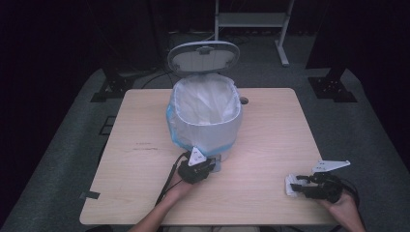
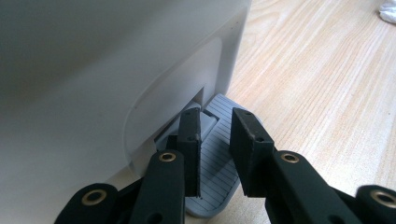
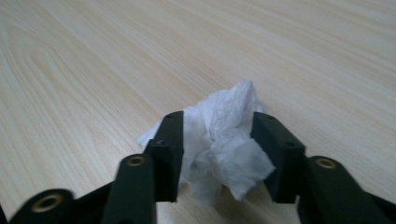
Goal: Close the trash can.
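On the wooden surface (image 1: 270, 140), the left hand-held gripper (image 2: 215, 140), pressed nearly together with nothing between, rests on the grey pedal (image 2: 219, 186) of the open, bag-lined pedal bin (image 1: 205, 113), while the right hand-held gripper (image 3: 217, 140) pinches a crumpled white tissue (image 3: 224, 140) lying near the front right edge.

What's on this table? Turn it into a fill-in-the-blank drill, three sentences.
1. The lid of the bin stands ___.
2. The left claw sits over the bin's grey ___.
3. Between the jaws of the right claw lies a crumpled white ___.
Missing words: open; pedal; tissue.
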Demonstrator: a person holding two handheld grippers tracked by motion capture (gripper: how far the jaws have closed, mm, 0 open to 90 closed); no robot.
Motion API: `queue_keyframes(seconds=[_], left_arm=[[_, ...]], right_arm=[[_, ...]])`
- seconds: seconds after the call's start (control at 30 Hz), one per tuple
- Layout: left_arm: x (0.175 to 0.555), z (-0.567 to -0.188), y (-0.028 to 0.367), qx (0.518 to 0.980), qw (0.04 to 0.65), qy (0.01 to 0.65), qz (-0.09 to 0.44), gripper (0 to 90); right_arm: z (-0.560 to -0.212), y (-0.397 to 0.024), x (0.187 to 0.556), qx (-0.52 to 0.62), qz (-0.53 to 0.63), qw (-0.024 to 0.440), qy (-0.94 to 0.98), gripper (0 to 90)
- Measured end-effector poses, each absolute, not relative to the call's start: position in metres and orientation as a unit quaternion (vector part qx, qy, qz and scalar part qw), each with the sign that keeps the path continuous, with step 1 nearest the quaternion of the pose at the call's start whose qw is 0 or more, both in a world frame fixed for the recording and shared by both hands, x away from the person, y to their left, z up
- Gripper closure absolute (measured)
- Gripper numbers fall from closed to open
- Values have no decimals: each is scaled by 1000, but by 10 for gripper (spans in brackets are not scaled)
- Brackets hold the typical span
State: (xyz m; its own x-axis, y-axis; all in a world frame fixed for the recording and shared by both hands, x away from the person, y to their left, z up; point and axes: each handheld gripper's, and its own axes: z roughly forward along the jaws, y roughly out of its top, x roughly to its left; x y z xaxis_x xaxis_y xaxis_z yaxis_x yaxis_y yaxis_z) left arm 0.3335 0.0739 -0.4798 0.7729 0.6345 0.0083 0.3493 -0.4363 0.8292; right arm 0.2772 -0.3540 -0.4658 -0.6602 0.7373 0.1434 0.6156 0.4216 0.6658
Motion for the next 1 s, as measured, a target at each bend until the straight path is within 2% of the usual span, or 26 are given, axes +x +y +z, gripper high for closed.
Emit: queue_keyframes(seconds=[0.07, 0.1, 0.17, 0.23, 0.37, 1.0], left_arm=[[334, -480, 74, 832, 441, 296, 162, 738], [334, -480, 74, 832, 441, 295, 162, 738], [334, -480, 74, 832, 441, 295, 162, 738], [334, -480, 74, 832, 441, 295, 162, 738], [334, -480, 74, 832, 441, 295, 162, 739], [334, -480, 74, 832, 441, 295, 162, 739]], right_arm=[[-469, -354, 277, 403, 351, 88, 841, 607], [-471, -353, 277, 402, 348, 95, 841, 665], [-471, -352, 277, 401, 347, 99, 842, 691], [-471, -350, 277, 397, 343, 102, 845, 774], [-469, -348, 277, 401, 345, 112, 841, 827], [-429, -344, 274, 392, 411, 116, 815, 857]])
